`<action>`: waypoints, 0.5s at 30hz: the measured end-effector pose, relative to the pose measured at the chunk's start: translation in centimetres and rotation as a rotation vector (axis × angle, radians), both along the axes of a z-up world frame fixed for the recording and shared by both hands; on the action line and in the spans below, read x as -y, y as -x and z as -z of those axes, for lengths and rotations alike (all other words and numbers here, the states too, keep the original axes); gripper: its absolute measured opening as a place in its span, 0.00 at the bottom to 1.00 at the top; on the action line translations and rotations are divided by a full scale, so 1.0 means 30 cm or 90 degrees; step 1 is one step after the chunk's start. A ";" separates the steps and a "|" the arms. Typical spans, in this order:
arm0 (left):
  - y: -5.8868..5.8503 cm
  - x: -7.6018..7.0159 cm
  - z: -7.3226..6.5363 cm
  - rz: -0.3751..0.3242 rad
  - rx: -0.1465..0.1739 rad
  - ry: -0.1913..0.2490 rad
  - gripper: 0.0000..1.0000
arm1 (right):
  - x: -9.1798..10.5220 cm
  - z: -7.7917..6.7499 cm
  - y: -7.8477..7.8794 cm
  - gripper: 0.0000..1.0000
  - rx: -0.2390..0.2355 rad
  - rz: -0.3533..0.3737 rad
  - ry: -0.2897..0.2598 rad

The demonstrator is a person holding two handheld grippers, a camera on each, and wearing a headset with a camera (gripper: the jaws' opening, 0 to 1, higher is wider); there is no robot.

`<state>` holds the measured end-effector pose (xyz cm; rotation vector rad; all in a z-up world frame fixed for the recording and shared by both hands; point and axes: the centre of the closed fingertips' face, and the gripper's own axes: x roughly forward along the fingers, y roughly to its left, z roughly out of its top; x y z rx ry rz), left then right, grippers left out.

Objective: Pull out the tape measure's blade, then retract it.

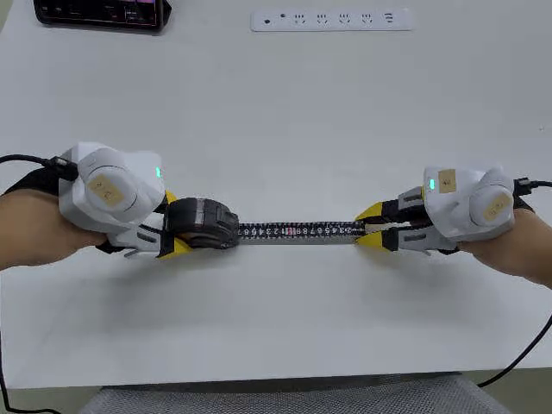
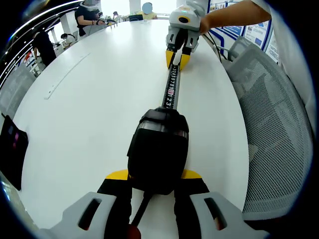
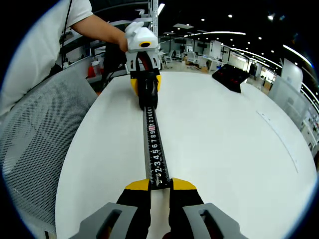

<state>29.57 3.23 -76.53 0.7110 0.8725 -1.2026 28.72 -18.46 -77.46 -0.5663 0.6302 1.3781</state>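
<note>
Black case (image 1: 203, 222) of the tape measure, centre-left in the head view, rests on the white surface (image 1: 276, 129), clenched between the jaws of the left gripper (image 1: 175, 224). The blade (image 1: 297, 231) runs rightward, low along the surface, to the right gripper (image 1: 369, 227), whose jaws grasp its tip. Judged stage: the pull-out is under way or near done, with a short numbered length exposed; retraction is left to do. Farther off, at the top edge, lies a power strip (image 1: 330, 19).
</note>
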 end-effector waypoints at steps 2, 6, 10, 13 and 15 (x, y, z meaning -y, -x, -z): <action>0.000 0.001 0.000 0.000 0.000 0.000 0.27 | 0.009 0.003 -0.003 0.09 0.001 0.001 0.002; 0.000 0.000 0.000 0.000 0.000 0.000 0.27 | 0.023 0.006 -0.005 0.09 0.001 0.004 0.005; 0.000 0.000 0.001 0.000 0.000 0.000 0.27 | 0.035 0.005 -0.006 0.09 0.002 0.004 0.009; -0.001 0.001 0.001 0.000 0.000 0.000 0.27 | 0.047 0.002 -0.010 0.09 0.002 0.000 0.016; -0.001 0.000 0.001 0.000 0.001 0.000 0.27 | 0.055 0.001 -0.010 0.09 0.002 -0.003 0.020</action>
